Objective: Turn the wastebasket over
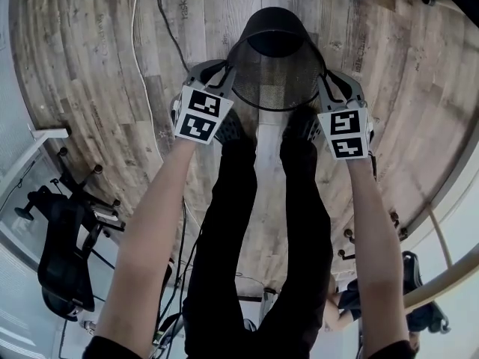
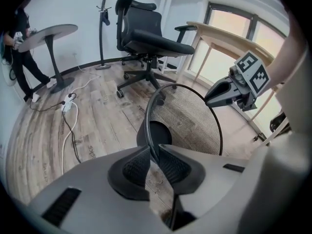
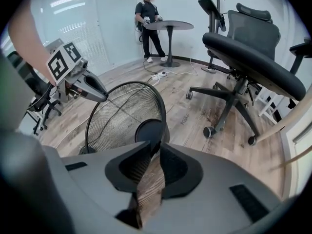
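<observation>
**Fig.** Basket (image 1: 277, 88) held betw. both tongs, tilted. Whether its base (image 1: 275, 40) touched the floor (image 1: 90, 88) could not be told.

- **Grip:** L tongs (image 1: 227, 72) were clamped on the wire rim (image 1: 273, 110) at its L side. R tongs (image 1: 323, 79) were clamped on the same rim at the opposite side.
- **L gripper view:** the rim wire ran through the nearly closed pads of L tongs (image 2: 153, 152). The mesh wall of the basket (image 2: 190, 121) lay just beyond, w/ R tongs (image 2: 214, 96) across the mouth.
- **R gripper view:** mirrored. The rim was nipped in R tongs (image 3: 155, 147), the basket (image 3: 122, 116) lay ahead and to the L, and L tongs (image 3: 100, 95) sat at the far rim.
- **Key relation:** the basket lay directly ahead of and betw. the tongs. Its long axis pointed away from the person, mouth toward the tongs, solid base farthest. Both hands were equally near, so the flip prob. calls for both wrists to roll together about the line joining the two grip pts.
- **Writing:** the cubes (image 1: 198, 114) bore only black-and-white square markers, no letters. A short print on a floor plank was too small to read. No brand was seen on the basket.
</observation>
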`<state>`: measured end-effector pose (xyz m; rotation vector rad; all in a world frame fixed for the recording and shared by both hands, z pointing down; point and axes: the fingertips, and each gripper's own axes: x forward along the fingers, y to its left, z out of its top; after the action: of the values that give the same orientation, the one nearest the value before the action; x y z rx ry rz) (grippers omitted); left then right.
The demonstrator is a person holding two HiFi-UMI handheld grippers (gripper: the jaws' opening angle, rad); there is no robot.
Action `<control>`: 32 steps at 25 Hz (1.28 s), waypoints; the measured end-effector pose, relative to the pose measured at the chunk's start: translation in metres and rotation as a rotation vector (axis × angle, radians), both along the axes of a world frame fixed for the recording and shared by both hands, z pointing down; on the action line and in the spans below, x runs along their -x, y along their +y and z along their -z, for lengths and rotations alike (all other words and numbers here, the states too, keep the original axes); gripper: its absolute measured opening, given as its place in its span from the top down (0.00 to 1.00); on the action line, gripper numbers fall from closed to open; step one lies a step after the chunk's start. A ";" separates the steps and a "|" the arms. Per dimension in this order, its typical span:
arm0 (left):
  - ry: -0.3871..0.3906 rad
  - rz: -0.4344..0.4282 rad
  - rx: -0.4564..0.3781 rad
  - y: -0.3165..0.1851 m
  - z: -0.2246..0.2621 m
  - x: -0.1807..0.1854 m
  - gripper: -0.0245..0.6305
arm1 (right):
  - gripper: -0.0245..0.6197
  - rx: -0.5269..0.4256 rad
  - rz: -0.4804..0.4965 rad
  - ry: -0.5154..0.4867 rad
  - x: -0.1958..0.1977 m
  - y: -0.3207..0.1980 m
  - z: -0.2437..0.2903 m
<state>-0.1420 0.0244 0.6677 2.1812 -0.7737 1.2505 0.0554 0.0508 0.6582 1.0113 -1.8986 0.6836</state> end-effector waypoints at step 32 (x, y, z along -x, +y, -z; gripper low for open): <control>0.009 -0.181 0.083 0.119 -0.006 -0.022 0.91 | 0.63 0.228 -0.577 -0.316 -0.008 0.091 0.036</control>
<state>-0.1203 0.1439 0.6739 2.2271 -0.5204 1.3349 0.0635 0.1414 0.6225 1.3739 -1.7293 1.4303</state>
